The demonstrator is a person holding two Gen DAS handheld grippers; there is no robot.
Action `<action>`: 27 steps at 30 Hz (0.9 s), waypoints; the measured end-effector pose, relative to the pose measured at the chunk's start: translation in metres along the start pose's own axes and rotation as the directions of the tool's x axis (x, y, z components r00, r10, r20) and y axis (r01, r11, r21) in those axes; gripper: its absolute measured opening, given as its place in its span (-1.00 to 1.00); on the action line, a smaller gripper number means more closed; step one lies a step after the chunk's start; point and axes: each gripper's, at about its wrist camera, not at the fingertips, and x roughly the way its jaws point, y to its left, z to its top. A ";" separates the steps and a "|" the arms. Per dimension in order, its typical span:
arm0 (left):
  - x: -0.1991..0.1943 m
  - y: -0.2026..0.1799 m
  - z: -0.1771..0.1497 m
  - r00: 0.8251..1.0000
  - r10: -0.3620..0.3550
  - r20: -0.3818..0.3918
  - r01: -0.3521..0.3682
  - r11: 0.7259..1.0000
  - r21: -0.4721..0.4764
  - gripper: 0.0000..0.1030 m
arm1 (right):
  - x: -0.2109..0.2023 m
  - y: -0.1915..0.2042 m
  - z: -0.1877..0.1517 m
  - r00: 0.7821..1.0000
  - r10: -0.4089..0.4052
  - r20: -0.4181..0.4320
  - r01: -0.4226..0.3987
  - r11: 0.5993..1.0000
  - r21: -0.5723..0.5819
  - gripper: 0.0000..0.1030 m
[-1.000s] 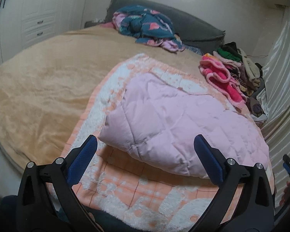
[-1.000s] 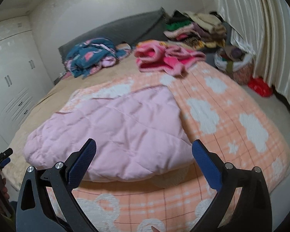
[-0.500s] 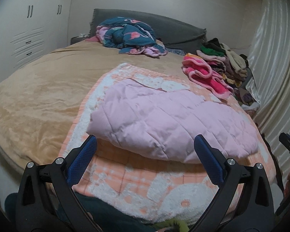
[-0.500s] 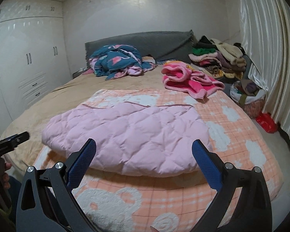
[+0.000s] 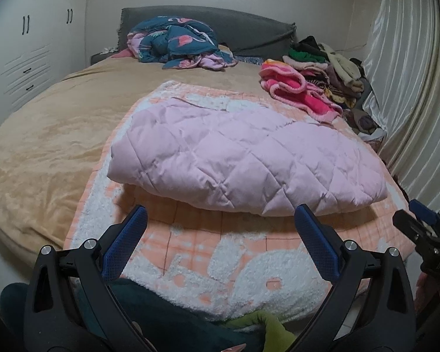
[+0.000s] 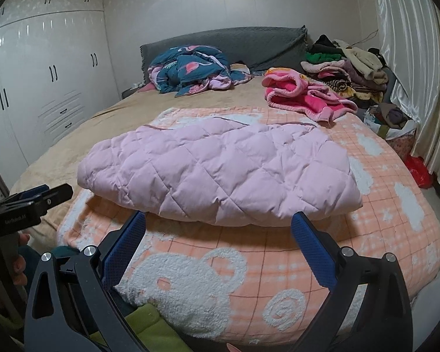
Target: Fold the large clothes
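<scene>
We note the folded pink quilted garment point(image 5: 243, 155) lying on the peach bear blanket point(image 5: 220, 264), near its front edge, with our left gripper point(image 5: 220, 234) and right gripper point(image 6: 218, 236) both spread wide, empty, short of it.

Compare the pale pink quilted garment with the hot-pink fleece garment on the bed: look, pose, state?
The pale pink quilted garment is smooth and diamond-stitched; the hot-pink fleece garment is fuzzy with lighter pink trim. The quilted one lies folded in a flat, tidy slab near the bed's foot; the fleece one lies crumpled farther back, beside the stacked clothes. The quilted one looks far larger. Both rest on the peach bear-print blanket, touched by neither gripper.
</scene>
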 end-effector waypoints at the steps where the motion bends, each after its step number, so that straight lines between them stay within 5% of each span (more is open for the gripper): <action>1: 0.001 0.000 -0.001 1.000 0.000 0.000 0.000 1.000 0.003 0.82 | 0.000 0.001 0.000 1.000 0.002 0.000 -0.002 1.000 -0.004 0.92; 27: 0.002 -0.002 -0.003 1.000 0.021 -0.004 -0.021 1.000 0.019 0.82 | 0.001 0.002 -0.003 1.000 0.002 -0.003 -0.002 1.000 -0.010 0.92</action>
